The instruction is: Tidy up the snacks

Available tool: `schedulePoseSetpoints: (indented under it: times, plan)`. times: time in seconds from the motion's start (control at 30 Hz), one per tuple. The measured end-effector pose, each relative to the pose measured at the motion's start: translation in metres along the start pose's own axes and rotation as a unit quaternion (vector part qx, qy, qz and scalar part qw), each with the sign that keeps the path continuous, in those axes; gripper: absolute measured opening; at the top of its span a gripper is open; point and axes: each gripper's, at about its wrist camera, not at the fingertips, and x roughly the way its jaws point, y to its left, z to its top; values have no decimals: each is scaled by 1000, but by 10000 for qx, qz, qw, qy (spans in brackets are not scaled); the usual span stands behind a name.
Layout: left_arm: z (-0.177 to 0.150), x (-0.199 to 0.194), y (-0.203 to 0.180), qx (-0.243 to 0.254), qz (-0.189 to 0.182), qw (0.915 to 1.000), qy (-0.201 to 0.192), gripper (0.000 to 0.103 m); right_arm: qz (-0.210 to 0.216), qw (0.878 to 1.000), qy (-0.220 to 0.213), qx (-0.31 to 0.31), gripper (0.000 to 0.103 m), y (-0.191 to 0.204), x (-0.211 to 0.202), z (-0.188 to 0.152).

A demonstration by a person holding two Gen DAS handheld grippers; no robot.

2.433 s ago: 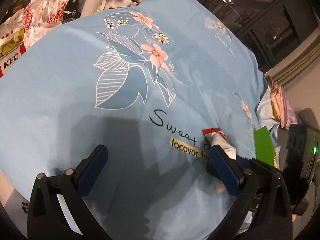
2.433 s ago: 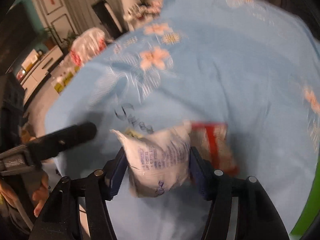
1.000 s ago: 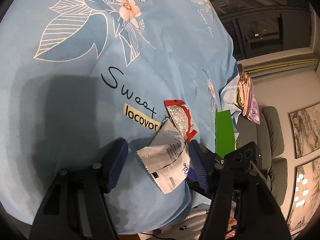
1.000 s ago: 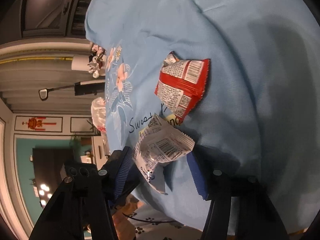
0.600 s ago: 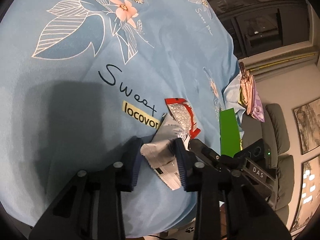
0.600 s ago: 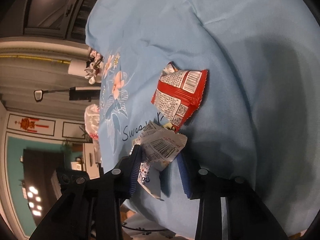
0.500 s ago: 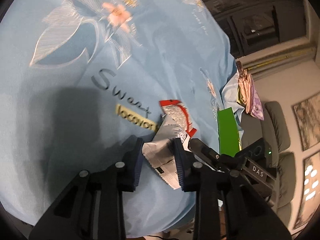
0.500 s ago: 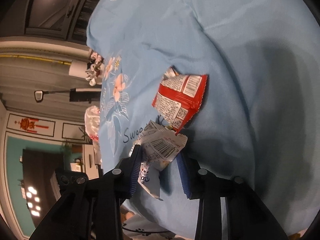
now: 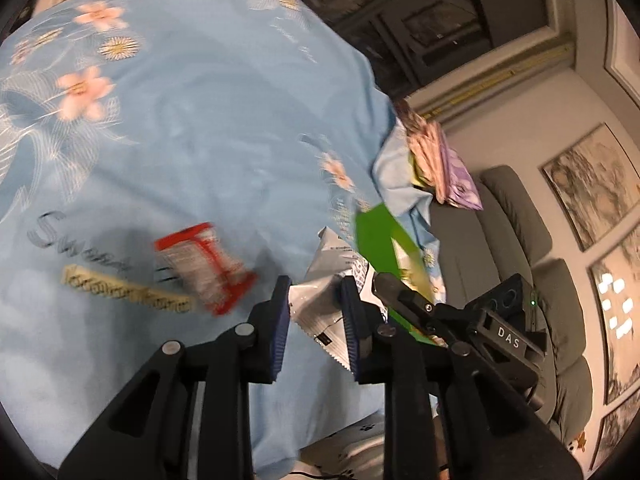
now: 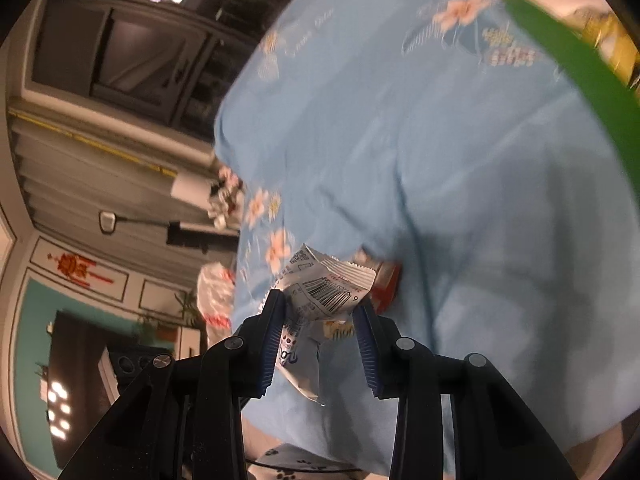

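A crumpled white snack packet (image 9: 326, 280) with a barcode is pinched from both ends. My left gripper (image 9: 316, 300) is shut on one end. My right gripper (image 10: 320, 316) is shut on the other end of the same white packet (image 10: 324, 288), held above the blue cloth. A red snack packet (image 9: 200, 264) lies on the blue flowered cloth (image 9: 180, 120) left of the left gripper; in the right wrist view the red packet (image 10: 386, 280) peeks out behind the white one.
A green box (image 9: 388, 248) stands at the cloth's right edge, also at the top right of the right wrist view (image 10: 580, 68). Pink and purple packets (image 9: 440, 168) lie beyond it. A grey sofa (image 9: 520, 240) is to the right.
Both grippers have closed on the white packet and lifted it off the cloth, swinging right toward the green box. The red packet stays on the cloth.
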Motion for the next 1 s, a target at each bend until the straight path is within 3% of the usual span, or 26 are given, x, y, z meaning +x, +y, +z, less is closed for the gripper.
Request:
schedulePoseSetpoints:
  times: [0.23, 0.5, 0.67, 0.77, 0.87, 1.0]
  plan:
    - [14, 70, -74, 262, -509, 9975, 426, 23, -25, 9979, -646, 29, 37, -21, -66, 47]
    - [14, 181, -157, 783, -738, 9885, 1066, 23, -415, 9875, -1492, 295, 37, -73, -136, 109]
    - [10, 234, -185, 1141, -473, 9835, 1320, 24, -514, 9824, -1673, 647, 37, -115, -153, 134]
    - [6, 264, -194, 1437, -122, 9787, 1460, 26, -725, 9788, -1741, 800, 37, -134, -154, 143]
    - [0, 288, -189, 1404, 303, 9758, 1647, 35, -1002, 9764, -1620, 1022, 37, -154, -146, 144]
    - [-2, 300, -178, 1342, 469, 9753, 1693, 47, -1066, 9791, -1268, 1183, 37, -174, -130, 150]
